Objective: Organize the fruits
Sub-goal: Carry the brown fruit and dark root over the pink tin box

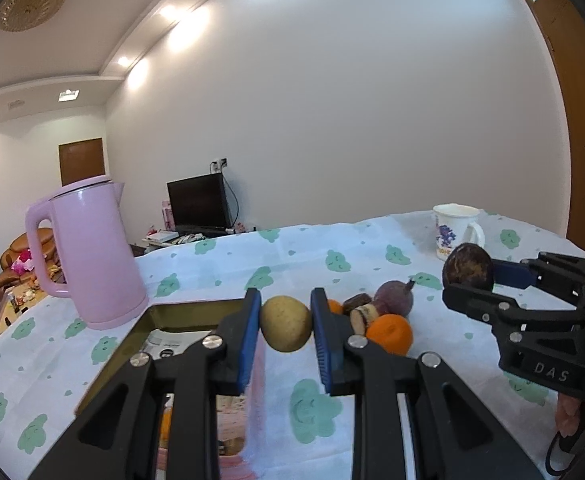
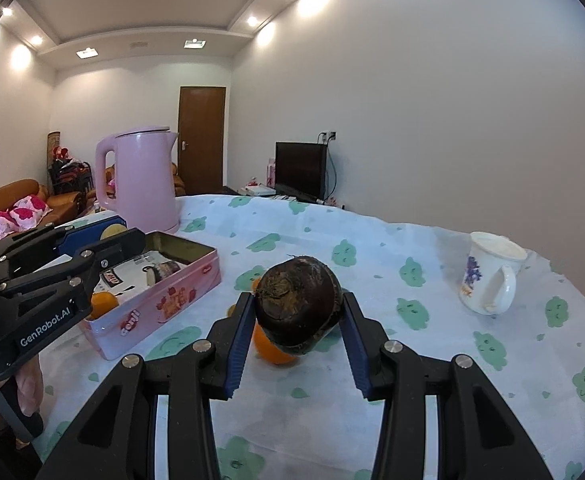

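Observation:
My left gripper [image 1: 286,322] is shut on a yellow-green round fruit [image 1: 286,323], held above the near right edge of the pink tin box [image 1: 180,308]. My right gripper [image 2: 297,312] is shut on a dark brown fruit [image 2: 298,304], held above the table. In the left wrist view the right gripper [image 1: 468,276] holds that dark fruit [image 1: 468,268] at the right. On the cloth lie an orange [image 1: 390,334], a purple fruit [image 1: 394,298] and small brown pieces [image 1: 358,308]. The box [image 2: 160,304] holds an orange [image 2: 103,304] and printed packets.
A pink kettle [image 1: 88,256] stands behind the box at the left; it also shows in the right wrist view [image 2: 140,184]. A white mug [image 1: 454,236] stands at the far right of the table, also in the right wrist view [image 2: 490,284]. A cloth with green prints [image 2: 412,312] covers the table.

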The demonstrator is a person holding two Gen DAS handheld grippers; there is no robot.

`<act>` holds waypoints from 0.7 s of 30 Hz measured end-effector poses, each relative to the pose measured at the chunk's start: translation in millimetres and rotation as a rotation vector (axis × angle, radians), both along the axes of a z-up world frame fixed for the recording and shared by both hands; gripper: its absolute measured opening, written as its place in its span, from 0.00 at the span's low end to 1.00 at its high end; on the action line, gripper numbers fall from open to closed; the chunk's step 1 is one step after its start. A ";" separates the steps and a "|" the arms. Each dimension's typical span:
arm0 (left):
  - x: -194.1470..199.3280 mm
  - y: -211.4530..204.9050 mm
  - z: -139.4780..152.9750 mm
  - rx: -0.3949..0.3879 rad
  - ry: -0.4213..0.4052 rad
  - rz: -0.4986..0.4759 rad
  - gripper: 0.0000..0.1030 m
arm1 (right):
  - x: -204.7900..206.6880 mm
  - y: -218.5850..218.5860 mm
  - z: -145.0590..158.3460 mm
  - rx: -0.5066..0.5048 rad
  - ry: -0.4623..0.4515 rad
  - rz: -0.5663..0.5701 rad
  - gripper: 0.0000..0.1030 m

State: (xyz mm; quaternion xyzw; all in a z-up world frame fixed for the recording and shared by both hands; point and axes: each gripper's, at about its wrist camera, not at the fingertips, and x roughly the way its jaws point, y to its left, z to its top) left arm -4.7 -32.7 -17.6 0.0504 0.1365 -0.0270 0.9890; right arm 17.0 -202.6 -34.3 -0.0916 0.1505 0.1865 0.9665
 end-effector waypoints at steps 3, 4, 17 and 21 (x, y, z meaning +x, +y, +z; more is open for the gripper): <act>3.4 12.2 0.9 -0.005 0.016 0.021 0.26 | 1.8 12.5 2.3 -0.007 0.014 0.018 0.43; 4.3 15.4 0.8 -0.008 0.023 0.024 0.26 | 1.9 17.7 4.1 -0.007 0.017 0.029 0.43; 16.6 80.4 3.7 -0.045 0.071 0.127 0.26 | 16.5 77.3 14.7 -0.026 0.045 0.124 0.43; 23.9 101.2 2.9 -0.060 0.087 0.160 0.26 | 25.6 90.9 13.4 -0.031 0.067 0.151 0.43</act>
